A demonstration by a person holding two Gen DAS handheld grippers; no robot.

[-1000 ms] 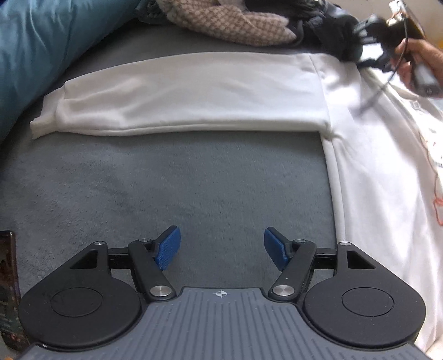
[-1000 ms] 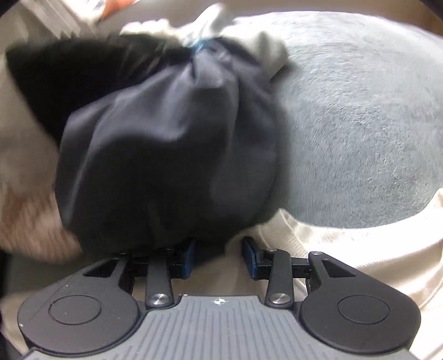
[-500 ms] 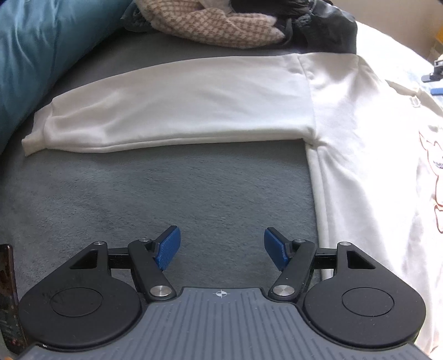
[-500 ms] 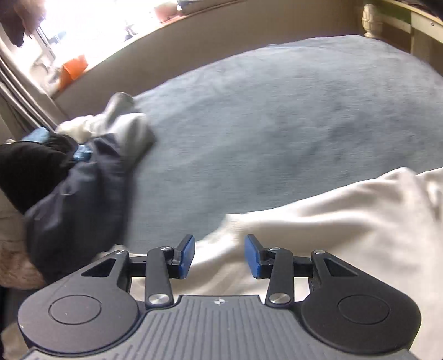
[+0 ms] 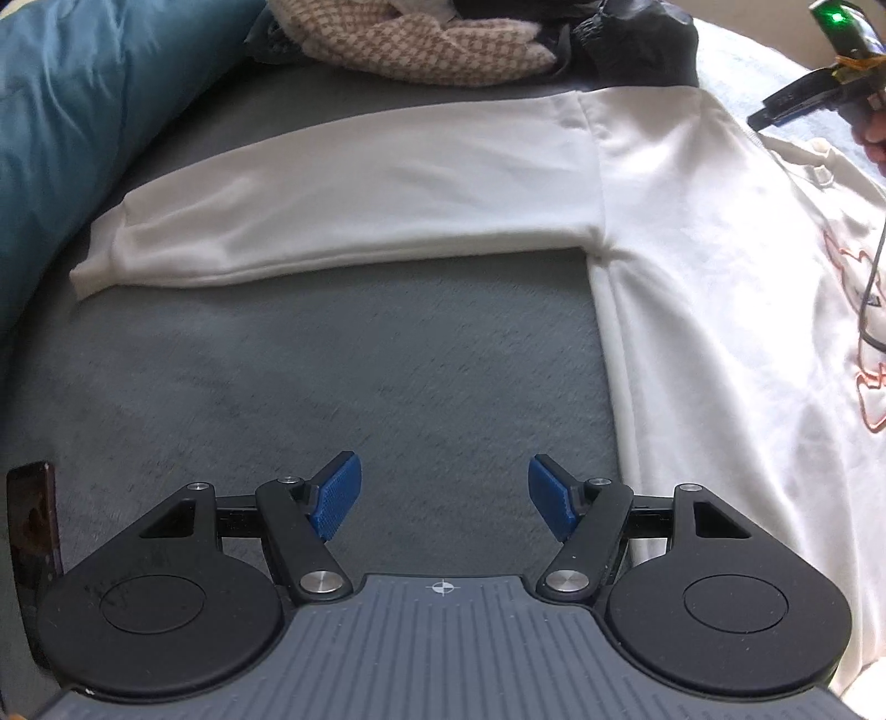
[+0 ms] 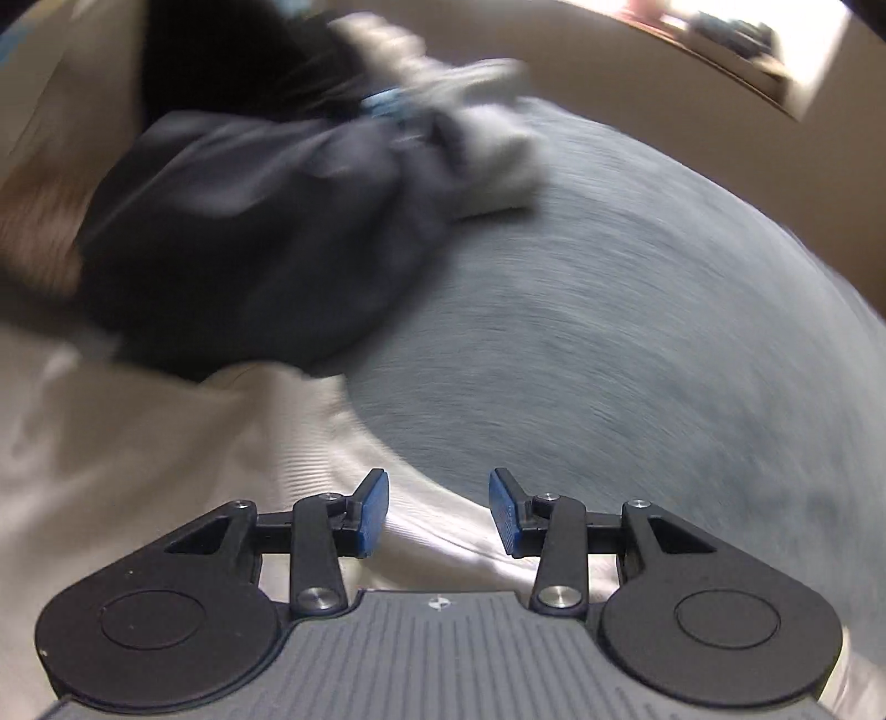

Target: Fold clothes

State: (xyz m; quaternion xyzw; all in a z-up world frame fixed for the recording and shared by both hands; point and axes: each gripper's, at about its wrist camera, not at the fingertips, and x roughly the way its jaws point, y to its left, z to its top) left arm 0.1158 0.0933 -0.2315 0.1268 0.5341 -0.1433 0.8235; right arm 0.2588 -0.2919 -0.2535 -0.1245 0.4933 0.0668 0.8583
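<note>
A white long-sleeved sweatshirt (image 5: 692, 266) lies flat on the grey blanket (image 5: 343, 354), one sleeve (image 5: 354, 205) stretched out to the left. My left gripper (image 5: 444, 501) hovers open over bare blanket, just left of the sweatshirt's side hem, with nothing between its blue pads. In the right wrist view, which is motion-blurred, my right gripper (image 6: 437, 512) stands open above the ribbed edge of the sweatshirt (image 6: 166, 476), holding nothing. The right gripper's body (image 5: 830, 61) also shows at the top right of the left wrist view, held by a hand.
A heap of clothes sits at the far side: a brown checked knit (image 5: 432, 50), a dark garment (image 6: 249, 243) and a pale grey one (image 6: 487, 155). A teal duvet (image 5: 77, 111) bulges at the left. A dark phone (image 5: 33, 531) lies at the left edge.
The left gripper drifted a little, so the sweatshirt sits more centred. The right gripper swung away across the bed, then back with a roll toward the clothes heap and the sweatshirt's edge.
</note>
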